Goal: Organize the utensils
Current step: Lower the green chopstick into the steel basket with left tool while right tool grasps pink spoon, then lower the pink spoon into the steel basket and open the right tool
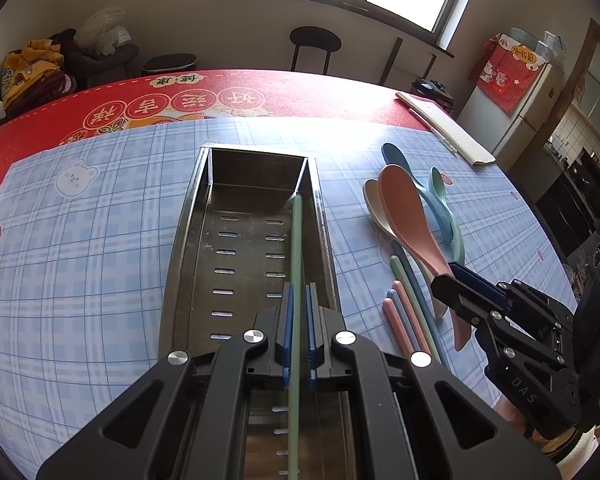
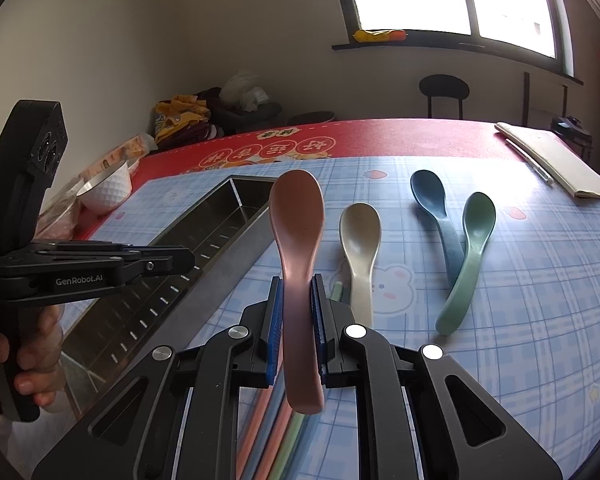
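Nearest in the left wrist view, the left gripper [image 1: 299, 300] is clenched on a thin green chopstick [image 1: 296, 248], which runs forward between the blue pads, its far tip down inside the metal tray [image 1: 188, 216] close to the tray's right wall. The tray is a long steel box with rows of slots in its floor, lying lengthwise on a blue checked mat [image 1: 80, 240]. Just right of the tray, a bundle of pink, blue and green chopsticks [image 1: 406, 312] lies on the mat. Over them the right gripper [image 1: 446, 274] is closed on the handle of a pink spoon [image 1: 404, 208], whose bowl points away towards the far side of the table. In the right wrist view the same spoon [image 2: 298, 248] sits clamped between the pads, held above the mat. Beyond it a cream spoon [image 2: 360, 240] lies on the mat, and farther right a dark blue spoon [image 2: 432, 204] and a green spoon [image 2: 470, 252] lie with their handles crossing. A hand [image 2: 32, 356] grips the left tool's handle at the left edge. Farther back the red tablecloth [image 1: 260, 88] shows beyond the mat, with a folded cream cloth [image 2: 556, 160] near its right end and a white bowl [image 2: 108, 188] at the left.
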The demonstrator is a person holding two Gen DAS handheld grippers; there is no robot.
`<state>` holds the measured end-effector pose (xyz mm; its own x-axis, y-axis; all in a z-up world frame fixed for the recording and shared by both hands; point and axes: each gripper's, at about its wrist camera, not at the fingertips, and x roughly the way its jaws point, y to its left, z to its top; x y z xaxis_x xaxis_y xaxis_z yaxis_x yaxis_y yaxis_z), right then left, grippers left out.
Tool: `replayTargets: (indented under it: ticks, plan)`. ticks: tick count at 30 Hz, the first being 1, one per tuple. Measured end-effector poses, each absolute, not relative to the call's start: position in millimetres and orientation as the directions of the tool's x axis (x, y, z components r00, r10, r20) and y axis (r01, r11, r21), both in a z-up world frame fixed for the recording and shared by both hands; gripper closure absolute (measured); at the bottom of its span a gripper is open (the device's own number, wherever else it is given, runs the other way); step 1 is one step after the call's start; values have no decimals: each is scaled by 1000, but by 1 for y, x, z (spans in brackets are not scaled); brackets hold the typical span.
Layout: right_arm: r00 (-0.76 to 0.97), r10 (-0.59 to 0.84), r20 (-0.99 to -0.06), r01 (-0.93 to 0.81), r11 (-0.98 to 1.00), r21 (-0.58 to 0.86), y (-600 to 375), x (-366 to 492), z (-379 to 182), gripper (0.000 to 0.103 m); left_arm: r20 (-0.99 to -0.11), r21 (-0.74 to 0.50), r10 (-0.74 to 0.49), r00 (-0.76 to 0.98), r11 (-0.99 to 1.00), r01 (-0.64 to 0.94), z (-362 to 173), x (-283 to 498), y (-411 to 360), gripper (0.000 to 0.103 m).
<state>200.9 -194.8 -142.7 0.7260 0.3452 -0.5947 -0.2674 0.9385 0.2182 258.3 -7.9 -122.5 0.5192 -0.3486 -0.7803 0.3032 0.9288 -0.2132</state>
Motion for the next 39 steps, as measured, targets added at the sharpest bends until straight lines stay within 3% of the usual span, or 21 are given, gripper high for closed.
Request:
replayTargets:
  ticks: [7,9,11,15,17,19,30,39]
  plan:
    - [724,351,-594,-271,936,222,-195,201,-143,89,-754,-194,-346,558,929,315,-114,250,-6,96]
    - [724,350,-595,-270,937,222,-195,201,-143,89,-729,-141,-318,606,936,322,-106,240,-3,89]
    - [724,348,-595,-268,938,221,-195,201,-143,89,-692,-93,-304,655,937,336,-100,228,1,62]
    - [725,341,-598,-261,940,218,-194,202,-143,89,-634,-7,-254,731,946,324,-97,209,15,38]
    - [725,336,-601,-256,942,218,-194,203,-144,89,-601,16,-232,765,953,301,-96,202,24,15]
    - [721,334,-607,-249,943,222,-195,205,-145,89,-552,46,-197,810,963,266,-96,195,32,6]
    - [666,279,-692,-174,960,219,-197,221,-144,89,-516,-13,-160,841,984,179,-104,204,75,6]
    - [563,377,-736,-149,922,358,-168,246,-119,89,-496,-72,-143,856,990,123,-99,202,94,6]
